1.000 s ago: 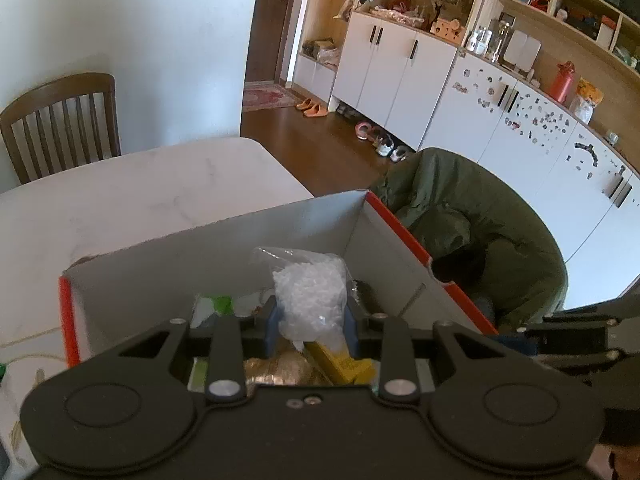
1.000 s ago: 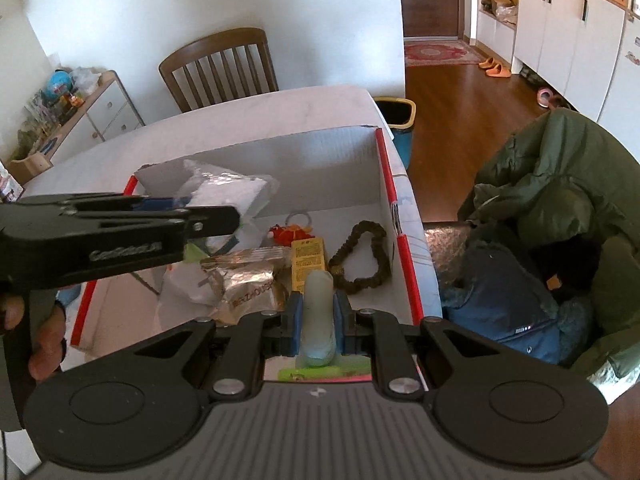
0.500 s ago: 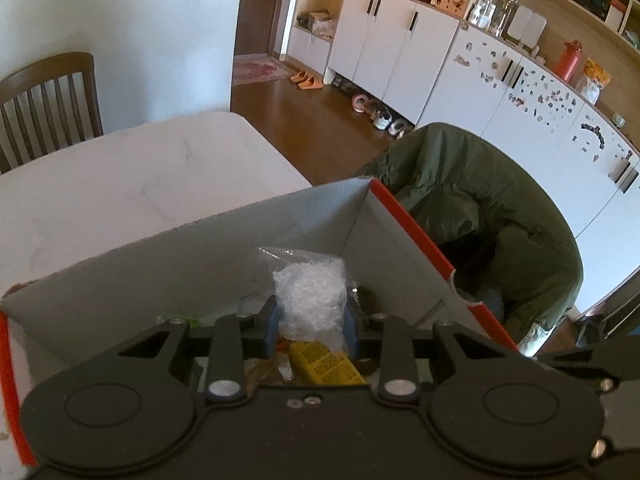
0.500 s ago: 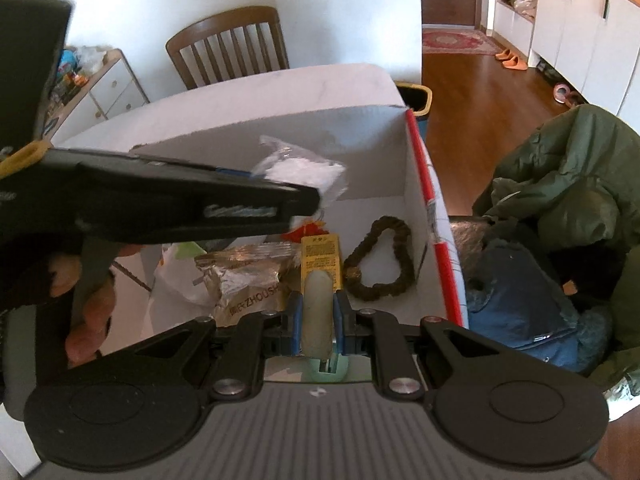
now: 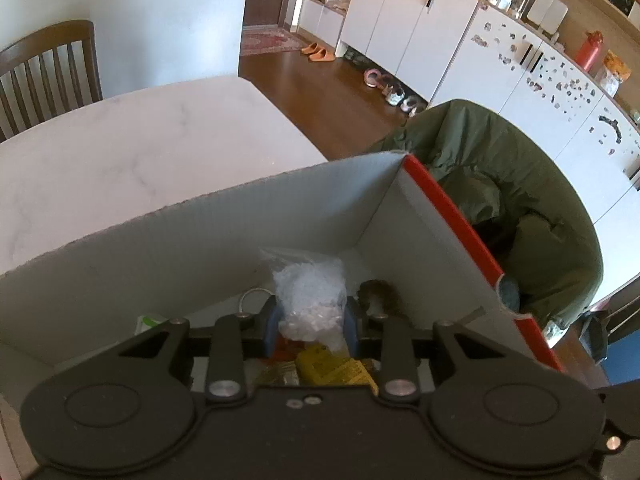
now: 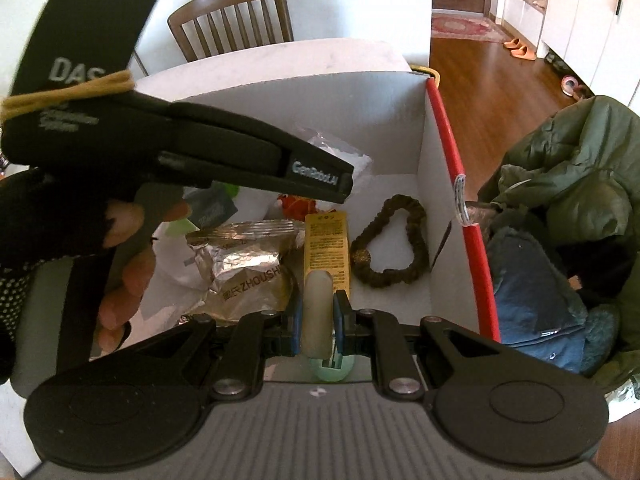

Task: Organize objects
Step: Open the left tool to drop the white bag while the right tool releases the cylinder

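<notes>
A white cardboard box (image 5: 200,256) with red edges sits on the table. My left gripper (image 5: 309,320) is shut on a clear plastic bag of white bits (image 5: 310,300), held over the box interior. In the right wrist view the left gripper (image 6: 320,176) crosses from the left, held by a gloved hand (image 6: 60,220), with the bag (image 6: 344,156) behind its tip. My right gripper (image 6: 317,320) is shut on a pale cream stick-shaped object (image 6: 318,312) above the box's near side. Inside lie a yellow packet (image 6: 327,240), a silver foil packet (image 6: 244,264) and a brown scrunchie (image 6: 390,240).
The white marble table (image 5: 140,152) extends beyond the box, with a wooden chair (image 5: 48,72) at its far side. A green jacket (image 5: 520,208) is draped over a seat right of the box. White cabinets (image 5: 420,32) line the far wall, shoes on the wooden floor.
My left gripper has carried the bag forward and to the right, deeper over the box toward its far right corner. The right gripper has moved in over the box's near side, still holding the stick.
</notes>
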`<state>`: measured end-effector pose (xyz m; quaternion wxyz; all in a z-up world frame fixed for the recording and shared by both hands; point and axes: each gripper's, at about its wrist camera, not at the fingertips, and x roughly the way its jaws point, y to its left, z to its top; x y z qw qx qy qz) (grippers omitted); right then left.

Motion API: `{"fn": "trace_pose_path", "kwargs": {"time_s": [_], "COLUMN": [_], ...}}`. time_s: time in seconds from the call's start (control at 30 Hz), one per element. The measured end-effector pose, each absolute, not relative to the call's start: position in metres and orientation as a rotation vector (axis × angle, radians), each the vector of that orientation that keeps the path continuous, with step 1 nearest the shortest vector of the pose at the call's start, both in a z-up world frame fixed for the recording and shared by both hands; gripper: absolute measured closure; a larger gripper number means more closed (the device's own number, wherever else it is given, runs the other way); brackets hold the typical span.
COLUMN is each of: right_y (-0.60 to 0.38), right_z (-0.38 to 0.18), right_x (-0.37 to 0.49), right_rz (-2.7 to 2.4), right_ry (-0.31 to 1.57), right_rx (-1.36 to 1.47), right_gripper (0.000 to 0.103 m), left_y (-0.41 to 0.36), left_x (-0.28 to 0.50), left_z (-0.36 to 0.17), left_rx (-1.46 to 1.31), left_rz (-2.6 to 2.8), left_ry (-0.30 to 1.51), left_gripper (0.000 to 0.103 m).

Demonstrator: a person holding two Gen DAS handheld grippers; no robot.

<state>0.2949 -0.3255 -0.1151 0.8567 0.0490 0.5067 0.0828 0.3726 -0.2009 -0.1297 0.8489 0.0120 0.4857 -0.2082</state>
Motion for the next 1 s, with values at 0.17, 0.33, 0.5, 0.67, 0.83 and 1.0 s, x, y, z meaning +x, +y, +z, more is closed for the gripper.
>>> {"fn": "trace_pose_path", "kwargs": {"time_s": [0.17, 0.33, 0.5, 0.67, 0.83, 1.0], "right_y": [-0.323, -0.322, -0.32, -0.321, -0.321, -0.324], "right_z": [-0.118, -0.122, -0.122, -0.12, -0.114, -0.105], "right_x": [0.299, 0.301, 0.303, 0.303, 0.3, 0.293], "right_rz": [0.175, 0.177, 0.186, 0.195, 0.191, 0.179], "right_ry": [1.08, 1.097, 1.101, 1.099, 1.086, 1.067], "right_rx": [0.102, 0.094, 0.089, 0.091, 0.087, 0.084], "right_gripper": [0.088, 0.088, 0.087, 0.087, 0.087, 0.087], "left_y": [-0.203, -0.203, -0.203, -0.201, -0.2, -0.196], "left_x": [0.378, 0.379, 0.38, 0.376, 0.369, 0.359], "left_z": [-0.139, -0.145, -0.145, -0.141, -0.132, -0.119], "left_rx": [0.044, 0.047, 0.044, 0.043, 0.049, 0.05], "left_rz": [-0.435, -0.434, -0.431, -0.429, -0.416, -0.417], "left_ry": [1.054, 1.068, 1.074, 1.063, 1.025, 0.986], "left_gripper": [0.073, 0.071, 0.068, 0.058, 0.043, 0.039]}}
